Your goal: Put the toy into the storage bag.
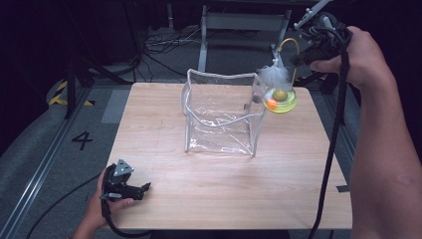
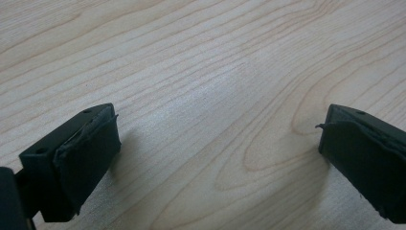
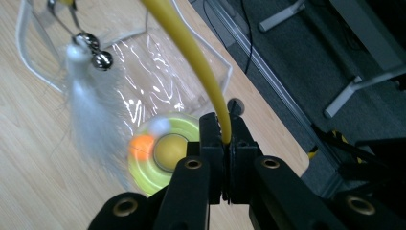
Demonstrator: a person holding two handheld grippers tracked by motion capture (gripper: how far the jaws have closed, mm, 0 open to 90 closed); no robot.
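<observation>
Right tool [image 3: 224,143] clamped on yellow wand [image 3: 191,52] | feather toy [image 1: 274,77] beside clear bag [image 1: 221,112] | centre over opening, lower slowly | left tool [image 2: 215,153] wide open, empty, on counter [image 1: 159,149]

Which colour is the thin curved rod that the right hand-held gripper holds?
Yellow. The rod shows best in the right gripper view, pinched in the right hand-held gripper.

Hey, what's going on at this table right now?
A person works two handheld tools at a wooden table. The right claw is shut on the yellow wand of a cat toy, holding it in the air beside a clear plastic bag that stands open on the table. The toy's round green base, white feather and small bells dangle by the bag's right edge. The left claw rests open near the table's front left corner.
</observation>
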